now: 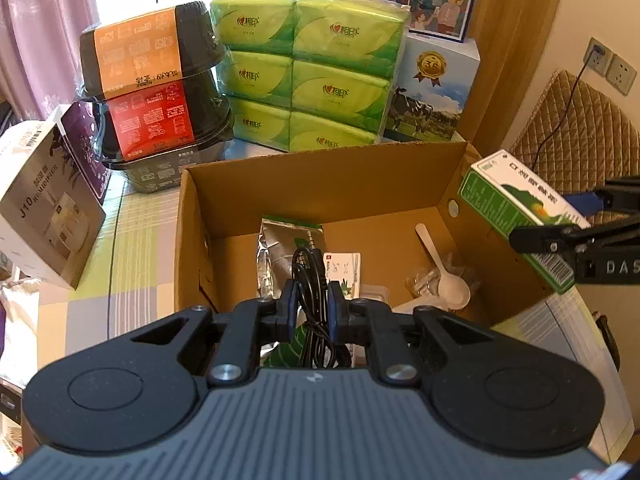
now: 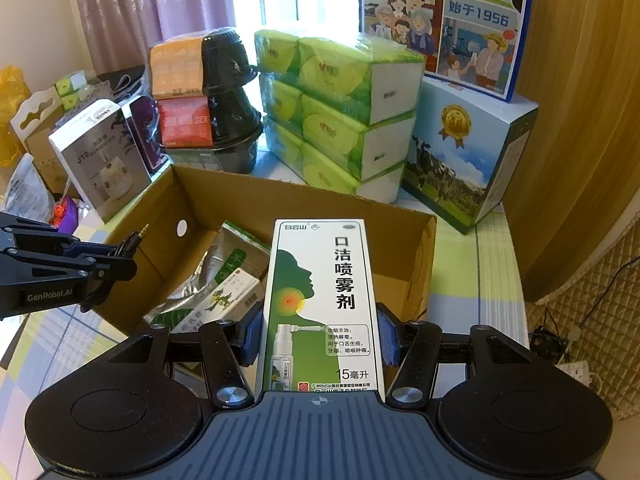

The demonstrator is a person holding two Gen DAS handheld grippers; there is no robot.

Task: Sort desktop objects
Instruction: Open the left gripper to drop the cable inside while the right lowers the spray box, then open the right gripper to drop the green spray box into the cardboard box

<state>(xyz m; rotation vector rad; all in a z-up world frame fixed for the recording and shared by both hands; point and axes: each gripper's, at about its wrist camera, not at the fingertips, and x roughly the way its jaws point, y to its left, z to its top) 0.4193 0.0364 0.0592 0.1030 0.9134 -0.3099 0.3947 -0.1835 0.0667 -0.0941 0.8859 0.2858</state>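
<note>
Cable point(image 1: 312, 280) pinched in my left gripper point(image 1: 312, 308), spray box point(image 2: 320, 300) clamped in my right gripper point(image 2: 320, 336); I lower both into the carton point(image 1: 320, 184) at frame centre before releasing.

Coiled black audio cable point(image 1: 311, 280) held above open cardboard box point(image 1: 320, 184), green-white spray carton point(image 2: 322, 304) alongside

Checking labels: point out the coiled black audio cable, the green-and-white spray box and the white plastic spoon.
Coiled black audio cable point(image 1: 311, 280), left wrist view, strands between the jaws.
Green-and-white spray box point(image 2: 320, 300), right wrist view, front face.
White plastic spoon point(image 1: 452, 290), left wrist view, bowl.
</note>
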